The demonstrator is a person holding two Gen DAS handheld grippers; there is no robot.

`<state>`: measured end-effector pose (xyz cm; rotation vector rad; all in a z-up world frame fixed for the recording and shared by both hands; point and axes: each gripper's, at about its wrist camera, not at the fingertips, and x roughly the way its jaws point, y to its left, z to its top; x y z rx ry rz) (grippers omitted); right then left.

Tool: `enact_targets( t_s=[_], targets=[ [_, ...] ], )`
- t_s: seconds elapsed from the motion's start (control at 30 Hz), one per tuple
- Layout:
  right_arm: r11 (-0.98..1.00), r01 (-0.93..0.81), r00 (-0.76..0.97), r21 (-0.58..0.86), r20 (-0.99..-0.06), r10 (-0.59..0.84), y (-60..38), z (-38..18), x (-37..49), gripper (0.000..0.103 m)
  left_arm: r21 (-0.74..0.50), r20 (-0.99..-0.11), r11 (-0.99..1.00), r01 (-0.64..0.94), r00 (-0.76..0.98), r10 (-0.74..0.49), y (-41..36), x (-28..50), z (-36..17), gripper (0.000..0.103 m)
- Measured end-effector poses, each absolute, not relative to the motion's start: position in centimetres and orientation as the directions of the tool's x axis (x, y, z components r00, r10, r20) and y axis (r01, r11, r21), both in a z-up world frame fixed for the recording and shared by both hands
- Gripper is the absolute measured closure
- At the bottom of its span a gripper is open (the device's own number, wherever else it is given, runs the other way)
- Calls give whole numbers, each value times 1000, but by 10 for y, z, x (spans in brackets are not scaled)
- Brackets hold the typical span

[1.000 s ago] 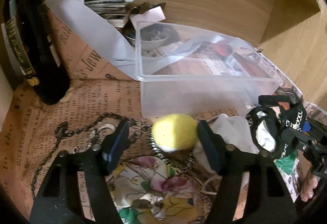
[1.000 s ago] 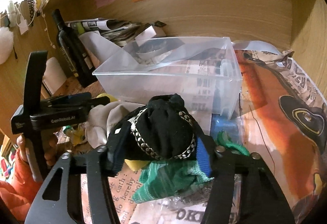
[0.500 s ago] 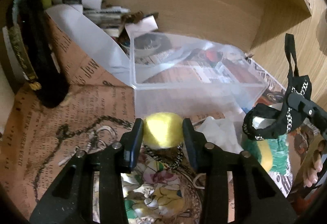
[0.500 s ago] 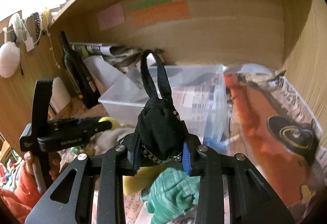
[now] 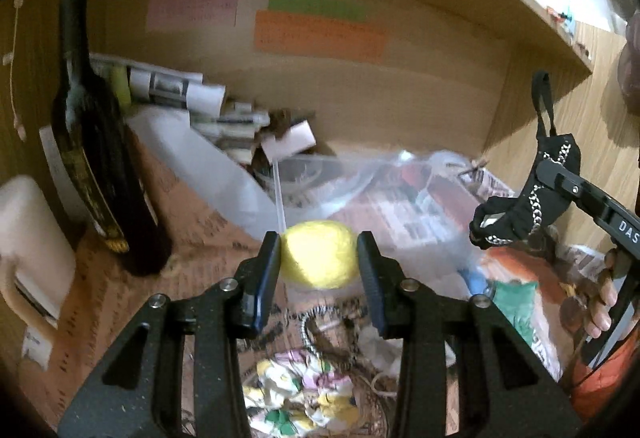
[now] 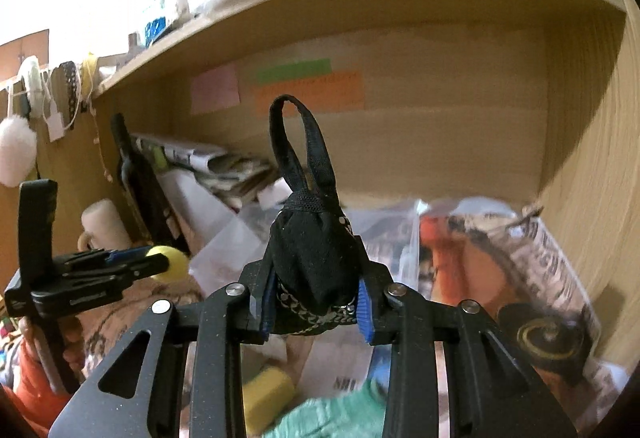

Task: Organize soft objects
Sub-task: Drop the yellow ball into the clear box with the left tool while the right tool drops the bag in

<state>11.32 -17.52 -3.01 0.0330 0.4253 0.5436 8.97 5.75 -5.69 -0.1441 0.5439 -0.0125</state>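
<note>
Left gripper: fingers clamped on yellow ball, raised above the clutter.
Right gripper: fingers pinched on black pouch, chain trim below, strap loop upright.
Clear bin: just beyond both loads, mouth open.
Step in hand: carrying both items, by my reading.
Next move: carry forward over bin, then part fingers.
Dark bottle: far left, upright.
</note>
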Motion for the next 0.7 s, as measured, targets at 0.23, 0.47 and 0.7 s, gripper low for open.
enact_targets(
  t_s=[0.23, 0.47, 0.7],
  targets=[
    [869, -483, 797, 110, -355, 489, -172, -18, 133, 74, -150, -508, 989, -13, 859, -65, 63, 113, -45, 64],
    [873, -482, 780, 76, -418, 466, -159, -28, 164, 74, -137, -572, 991, -4, 817, -76, 62, 151, -58, 64],
    [870, -490, 734, 60, -510, 449, -145, -50, 192, 74, -128, -644, 992, 8, 760, -89, 57, 184, -79, 64]
  ],
)
